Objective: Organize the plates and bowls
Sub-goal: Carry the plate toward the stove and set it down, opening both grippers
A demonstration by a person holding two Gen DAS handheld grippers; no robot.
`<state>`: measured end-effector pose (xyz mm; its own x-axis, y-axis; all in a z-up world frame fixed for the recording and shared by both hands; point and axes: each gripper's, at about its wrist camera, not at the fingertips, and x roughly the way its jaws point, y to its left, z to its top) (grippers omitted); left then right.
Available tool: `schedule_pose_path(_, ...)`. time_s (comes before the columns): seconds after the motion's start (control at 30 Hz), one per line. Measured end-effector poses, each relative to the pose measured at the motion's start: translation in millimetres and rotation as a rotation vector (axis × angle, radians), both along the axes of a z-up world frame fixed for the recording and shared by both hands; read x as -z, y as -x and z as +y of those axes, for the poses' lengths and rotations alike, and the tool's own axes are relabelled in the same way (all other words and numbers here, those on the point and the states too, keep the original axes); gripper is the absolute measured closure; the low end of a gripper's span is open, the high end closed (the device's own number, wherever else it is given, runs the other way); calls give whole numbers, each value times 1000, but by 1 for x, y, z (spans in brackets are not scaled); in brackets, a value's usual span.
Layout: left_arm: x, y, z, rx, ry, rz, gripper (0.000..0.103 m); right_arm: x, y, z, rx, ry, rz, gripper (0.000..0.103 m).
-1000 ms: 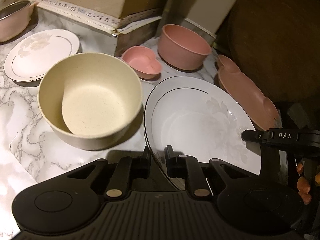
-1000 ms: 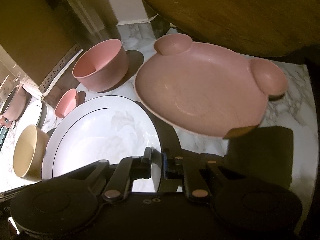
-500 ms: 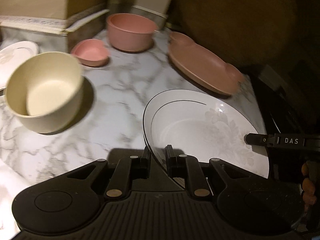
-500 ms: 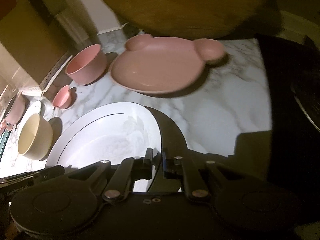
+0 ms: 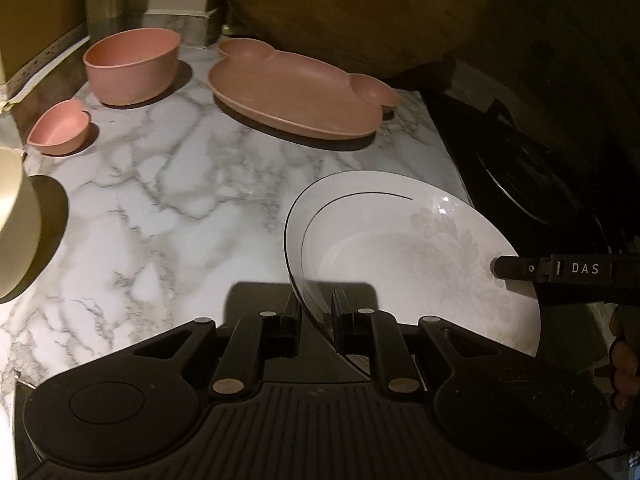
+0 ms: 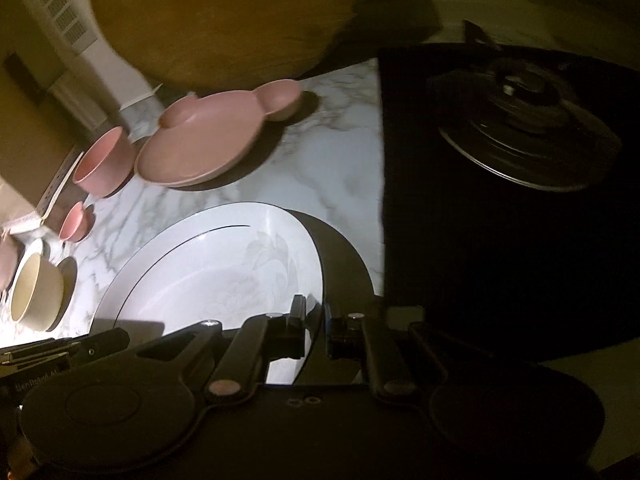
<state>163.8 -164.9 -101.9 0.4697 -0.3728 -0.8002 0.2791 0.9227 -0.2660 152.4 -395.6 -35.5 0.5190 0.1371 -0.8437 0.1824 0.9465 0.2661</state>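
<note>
Both grippers (image 5: pixel 316 316) (image 6: pixel 314 322) clenched on white plate (image 5: pixel 400 248) above bench (image 5: pixel 180 200) | unplaced | pink bowl (image 5: pixel 132 66), bear plate (image 5: pixel 296 92), cream bowl (image 6: pixel 36 296) unstacked

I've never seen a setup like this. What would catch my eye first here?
The big white plate, held up over the marble counter by both grippers, left and right, each with its jaws pinched on an opposite edge of the rim. Behind it sits a pink plate with ears, and left of that a pink bowl.
</note>
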Motion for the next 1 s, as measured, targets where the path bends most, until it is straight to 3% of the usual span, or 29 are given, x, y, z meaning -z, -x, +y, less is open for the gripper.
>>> schedule_pose_path(0.47, 13, 4, -2, 15, -11, 45, 89, 13, 9, -9, 25, -17, 9, 95)
schedule_pose_path(0.6, 8, 7, -3, 14, -33, 23, 88, 10, 7, -7, 16, 6, 12, 84)
schedule_pose_path(0.83, -1, 15, 5, 6, -28, 5, 88, -2, 12, -1, 1, 40, -16, 80)
schedule_pose_path(1.0, -11, 23, 13, -7, -29, -26, 87, -20, 19, 9, -17, 65, -73, 71)
